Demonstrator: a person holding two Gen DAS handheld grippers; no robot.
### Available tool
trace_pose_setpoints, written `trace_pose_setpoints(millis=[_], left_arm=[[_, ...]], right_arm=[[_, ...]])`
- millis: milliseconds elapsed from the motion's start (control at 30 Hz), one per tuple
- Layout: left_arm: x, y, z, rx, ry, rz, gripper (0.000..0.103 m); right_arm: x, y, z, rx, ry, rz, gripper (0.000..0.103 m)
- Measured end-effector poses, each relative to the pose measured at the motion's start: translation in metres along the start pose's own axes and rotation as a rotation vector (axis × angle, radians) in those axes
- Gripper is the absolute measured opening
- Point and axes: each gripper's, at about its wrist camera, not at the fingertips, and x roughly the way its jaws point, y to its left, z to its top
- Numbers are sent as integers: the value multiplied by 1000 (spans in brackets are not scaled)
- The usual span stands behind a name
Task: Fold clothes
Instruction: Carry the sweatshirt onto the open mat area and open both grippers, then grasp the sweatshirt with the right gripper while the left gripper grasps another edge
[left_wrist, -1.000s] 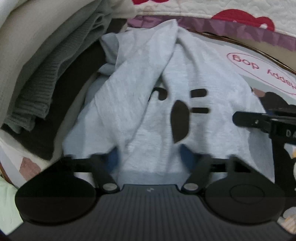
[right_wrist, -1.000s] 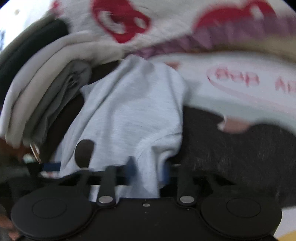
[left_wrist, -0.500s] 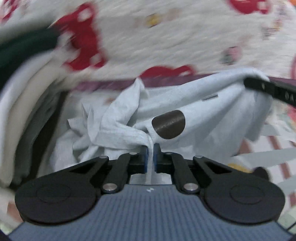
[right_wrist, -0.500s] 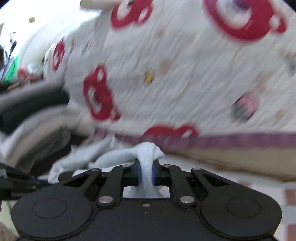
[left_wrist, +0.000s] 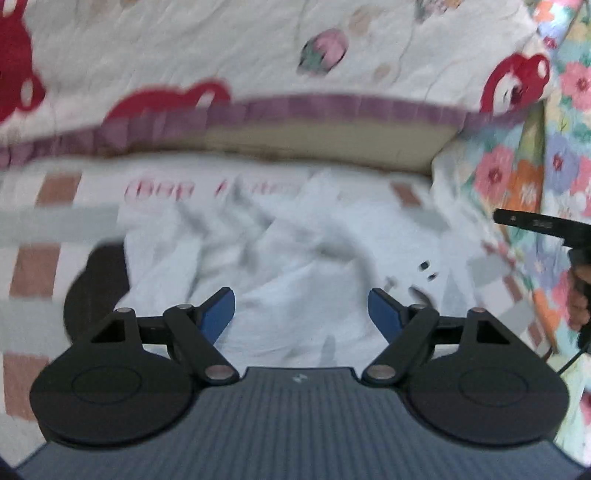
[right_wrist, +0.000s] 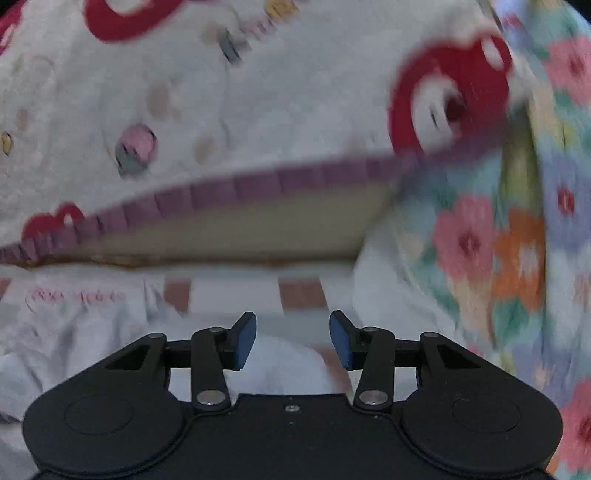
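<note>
Now both claws gape wide — the left gripper (left_wrist: 301, 308) and right gripper (right_wrist: 291, 338) hold nothing. Beneath them the pale grey garment (left_wrist: 295, 254) lies crumpled on the checked sheet (left_wrist: 33, 266).

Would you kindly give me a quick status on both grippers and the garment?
Left gripper open, right gripper open, neither holding. Light grey garment lies crumpled on the checked sheet. Nothing in the way.

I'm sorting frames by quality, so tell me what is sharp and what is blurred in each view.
Left wrist view: left gripper sharp, pale grey garment and quilt motion-smeared. Right wrist view: right gripper sharp, floral fabric and quilt streaked, fisheye bending the edges.
</note>
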Motion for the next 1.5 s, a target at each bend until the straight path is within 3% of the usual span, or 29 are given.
trace_pose_setpoints(millis=[67, 233, 367, 500, 567, 633, 733, 867, 900, 1200, 1333, 1400, 1433, 1500], left_arm=[[11, 14, -6, -18, 33, 31, 79], [32, 25, 11, -77, 57, 19, 79], [19, 18, 13, -91, 32, -9, 79], [9, 4, 4, -29, 56, 41, 79], [10, -6, -6, 32, 79, 92, 79], [11, -8, -21, 29, 113, 128, 79], [16, 2, -45, -70, 179, 118, 79], [33, 29, -70, -350, 331, 12, 79], [34, 31, -75, -373, 343, 8, 79], [16, -5, -89, -221, 243, 177, 80], [6, -22, -92, -138, 216, 248, 80], [-2, -33, -95, -100, 200, 242, 80], [-5, -37, -97, -87, 196, 229, 80], [-11, -45, -101, -64, 181, 201, 80]], right_arm=[[5, -2, -14, -10, 36, 39, 50], [-4, 0, -38, -86, 78, 150, 50], [-18, -11, -73, 86, 84, 254, 56], [-20, -4, -118, 49, 163, 315, 56], [-16, 1, -129, 11, 190, 314, 56], [-10, 1, -136, 21, 207, 324, 56], [-3, 2, -140, 48, 213, 334, 56], [4, 6, -147, 53, 222, 340, 56], [5, 7, -149, 54, 224, 341, 56], [-17, 32, -167, -149, 151, 285, 56], [-33, 27, -162, -145, 86, 293, 56], [-45, 24, -159, -145, 24, 300, 56], [-53, 22, -154, -139, 1, 315, 54], [-67, 17, -143, -92, -37, 379, 19]])
